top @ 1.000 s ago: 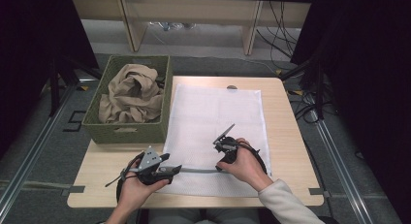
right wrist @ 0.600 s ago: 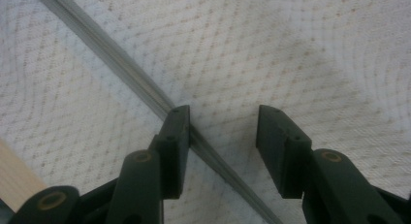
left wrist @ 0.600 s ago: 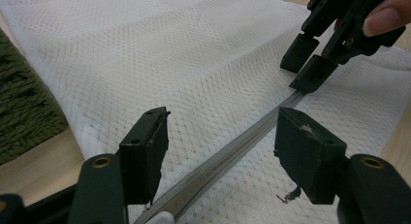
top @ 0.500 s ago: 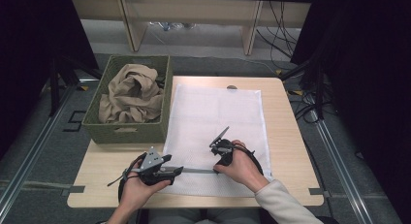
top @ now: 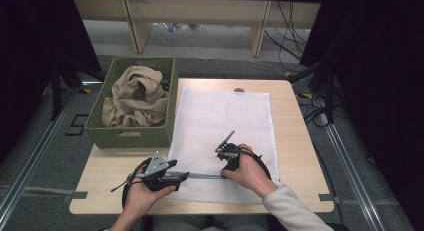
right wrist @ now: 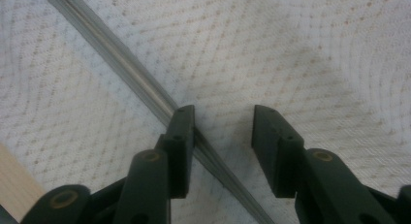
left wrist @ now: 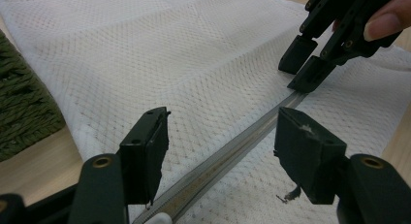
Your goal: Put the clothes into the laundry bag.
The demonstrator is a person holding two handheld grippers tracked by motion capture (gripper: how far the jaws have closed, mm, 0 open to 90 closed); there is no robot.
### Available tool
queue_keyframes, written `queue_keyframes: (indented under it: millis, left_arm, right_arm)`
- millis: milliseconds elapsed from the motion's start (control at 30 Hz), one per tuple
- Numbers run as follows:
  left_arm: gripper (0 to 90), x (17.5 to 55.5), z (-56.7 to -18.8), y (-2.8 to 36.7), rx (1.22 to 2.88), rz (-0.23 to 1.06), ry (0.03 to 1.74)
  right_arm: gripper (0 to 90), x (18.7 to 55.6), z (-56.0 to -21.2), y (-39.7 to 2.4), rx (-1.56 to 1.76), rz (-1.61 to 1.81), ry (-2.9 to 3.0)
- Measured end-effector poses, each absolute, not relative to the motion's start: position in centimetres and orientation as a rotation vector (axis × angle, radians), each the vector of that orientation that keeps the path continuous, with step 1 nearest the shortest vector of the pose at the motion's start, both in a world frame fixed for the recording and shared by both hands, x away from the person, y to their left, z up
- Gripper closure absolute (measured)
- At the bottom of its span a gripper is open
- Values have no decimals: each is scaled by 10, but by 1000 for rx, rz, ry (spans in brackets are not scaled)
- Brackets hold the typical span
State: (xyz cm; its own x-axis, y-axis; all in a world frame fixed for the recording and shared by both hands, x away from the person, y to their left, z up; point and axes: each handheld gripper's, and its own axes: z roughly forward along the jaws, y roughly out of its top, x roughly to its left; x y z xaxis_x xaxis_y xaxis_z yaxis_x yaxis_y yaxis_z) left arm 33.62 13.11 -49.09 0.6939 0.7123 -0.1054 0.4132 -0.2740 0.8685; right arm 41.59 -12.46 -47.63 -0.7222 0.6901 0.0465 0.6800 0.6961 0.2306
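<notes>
Since the earlier frames the right gripper [top: 226,147] has slid a little left along the grey zipper [top: 202,176] of the white mesh bag [top: 225,116], while the left gripper [top: 172,175] has kept its place at the bag's near left; the green basket [top: 131,137] at far left holds a crumpled tan cloth [top: 135,96]. In the left gripper view its jaws stand apart astride the zipper [left wrist: 228,153], with the right gripper [left wrist: 304,64] farther along. In the right gripper view the jaws are apart, one pad against the zipper [right wrist: 121,69].
</notes>
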Motion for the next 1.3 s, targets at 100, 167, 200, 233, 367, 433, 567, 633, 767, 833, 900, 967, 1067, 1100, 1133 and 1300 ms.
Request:
queue_keyframes:
  millis: [100, 167, 200, 233, 367, 433, 567, 633, 767, 833, 900, 967, 1067, 1100, 1133, 1300]
  left_arm:
    - [370, 337, -491, 131, 1906, 381, 867]
    - [370, 336, -492, 131, 1897, 373, 883]
    - [370, 336, -492, 130, 1898, 373, 882]
    - [370, 336, -492, 130, 1898, 371, 881]
    - [371, 337, -492, 131, 1908, 369, 871]
    - [371, 337, -492, 131, 1907, 368, 871]
    - [372, 337, -492, 131, 1907, 366, 875]
    - [371, 337, -493, 131, 1907, 369, 877]
    - [371, 337, -493, 131, 1914, 378, 879]
    - [371, 337, -493, 131, 1907, 364, 877]
    - [372, 337, -492, 131, 1905, 368, 875]
    - [372, 337, -493, 131, 1890, 365, 885]
    - [376, 336, -493, 131, 1891, 365, 882]
    - [379, 336, -492, 132, 1904, 377, 878]
    - [383, 336, -492, 131, 1888, 378, 884]
    - [394, 335, -489, 133, 1865, 414, 851]
  right_arm:
    - [614, 415, -476, -123, 1157, 353, 2847]
    - [646, 415, -476, -122, 1154, 346, 2839]
    - [651, 414, -476, -122, 1150, 343, 2834]
    - [664, 414, -476, -122, 1140, 340, 2835]
    - [737, 414, -476, -123, 1116, 331, 2831]
    - [750, 415, -477, -124, 1094, 335, 2835]
    - [797, 414, -476, -122, 1106, 330, 2832]
    - [827, 415, -476, -123, 1076, 332, 2839]
    - [870, 414, -475, -122, 1070, 325, 2832]
    - [871, 413, -474, -122, 1085, 334, 2824]
    - [876, 413, -470, -123, 1055, 350, 2824]
    - [880, 413, -465, -123, 1059, 366, 2810]
    - [885, 414, -463, -125, 1070, 388, 2796]
    - [886, 414, -463, -125, 1074, 390, 2797]
    - [886, 415, -464, -126, 1082, 396, 2799]
    - [892, 414, -451, -129, 1109, 497, 2723]
